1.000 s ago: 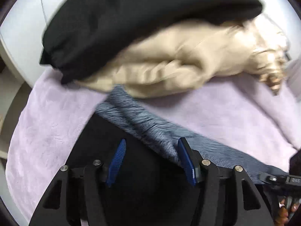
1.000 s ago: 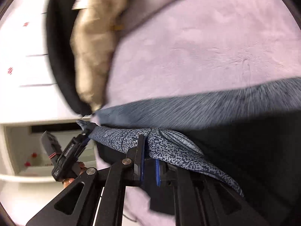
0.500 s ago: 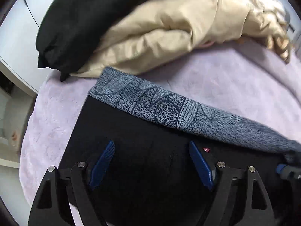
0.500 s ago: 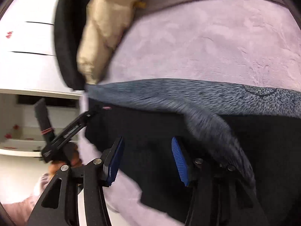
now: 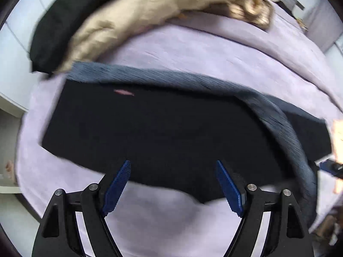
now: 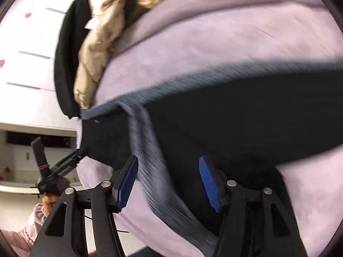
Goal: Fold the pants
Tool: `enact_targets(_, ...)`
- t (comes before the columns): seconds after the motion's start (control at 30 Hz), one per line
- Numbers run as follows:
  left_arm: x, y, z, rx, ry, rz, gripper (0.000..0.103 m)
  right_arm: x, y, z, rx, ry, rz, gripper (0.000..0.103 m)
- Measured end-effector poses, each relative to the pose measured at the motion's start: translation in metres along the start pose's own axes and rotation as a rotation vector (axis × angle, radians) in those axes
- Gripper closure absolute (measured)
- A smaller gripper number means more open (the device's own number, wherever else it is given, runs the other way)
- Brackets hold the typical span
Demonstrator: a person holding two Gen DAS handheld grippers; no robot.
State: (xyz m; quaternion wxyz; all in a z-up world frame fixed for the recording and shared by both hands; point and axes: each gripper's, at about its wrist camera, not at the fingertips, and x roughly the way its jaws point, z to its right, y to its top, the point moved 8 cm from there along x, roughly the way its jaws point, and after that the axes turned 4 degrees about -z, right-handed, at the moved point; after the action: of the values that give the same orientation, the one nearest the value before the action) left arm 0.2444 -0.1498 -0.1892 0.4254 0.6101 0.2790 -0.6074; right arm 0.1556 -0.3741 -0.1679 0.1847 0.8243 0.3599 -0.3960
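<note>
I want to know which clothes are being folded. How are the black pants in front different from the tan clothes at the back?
The black pants lie flat and spread out; the tan clothes sit bunched in a lumpy heap. The pants are dark with a grey patterned band along the far edge; the tan clothes are pale and plain. The pants lie right in front of the open left tongs; the tan heap is farther off. Both rest on the purple blanket.

Your right gripper (image 6: 168,182): blue pads, clamped on grey patterned waistband (image 6: 148,150) a second ago, now spread wide, band slack between them. Your left gripper (image 5: 172,187) pulled back; black folded pants (image 5: 160,132) now lie ahead, lilac fleece blanket (image 5: 158,216) under pads.
</note>
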Motion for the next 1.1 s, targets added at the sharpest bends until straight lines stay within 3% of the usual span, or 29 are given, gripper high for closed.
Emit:
enact_targets(0.13, 0.016, -0.031, 0.094, 0.051, -0.175, -0.086, 0.021, -0.031, -0.068, 0.079, 0.154, 0.023, -0.037, 0.04)
enact_targets(0.2, 0.028, -0.044, 0.135, 0.081, -0.244, -0.129, 0.021, -0.04, -0.097, 0.101, 0.203, 0.036, -0.056, 0.04)
enact_targets(0.37, 0.049, -0.06, 0.178, 0.113, -0.25, -0.205, 0.021, -0.056, -0.167, 0.143, 0.329, 0.099, -0.071, 0.04)
enact_targets(0.53, 0.036, -0.063, 0.175, 0.165, -0.248, -0.153, 0.021, -0.067, -0.22, 0.168, 0.463, 0.216, -0.019, 0.04)
enact_targets(0.67, 0.035, -0.07, 0.161, 0.15, -0.248, -0.152, 0.021, -0.053, -0.236, 0.167, 0.516, 0.308, 0.02, 0.04)
enact_targets(0.8, 0.025, -0.083, 0.157, 0.128, -0.313, -0.139, 0.021, -0.039, -0.245, 0.155, 0.521, 0.313, 0.018, 0.041)
enact_targets(0.83, 0.025, -0.084, 0.159, 0.127, -0.322, -0.136, 0.021, -0.04, -0.245, 0.153, 0.526, 0.33, 0.028, 0.044)
enact_targets(0.87, 0.027, -0.084, 0.162, 0.124, -0.328, -0.139, 0.021, -0.039, -0.243, 0.15, 0.526, 0.346, 0.04, 0.059)
enact_targets(0.9, 0.031, -0.084, 0.166, 0.118, -0.336, -0.15, 0.021, -0.038, -0.241, 0.149, 0.525, 0.344, 0.041, 0.085)
enact_targets(0.93, 0.039, -0.084, 0.177, 0.111, -0.365, -0.177, 0.021, -0.036, -0.237, 0.146, 0.531, 0.329, 0.044, 0.092)
enact_targets(1.1, 0.042, -0.071, 0.209, 0.133, -0.381, -0.154, 0.021, -0.082, -0.192, 0.124, 0.418, 0.311, 0.141, 0.092)
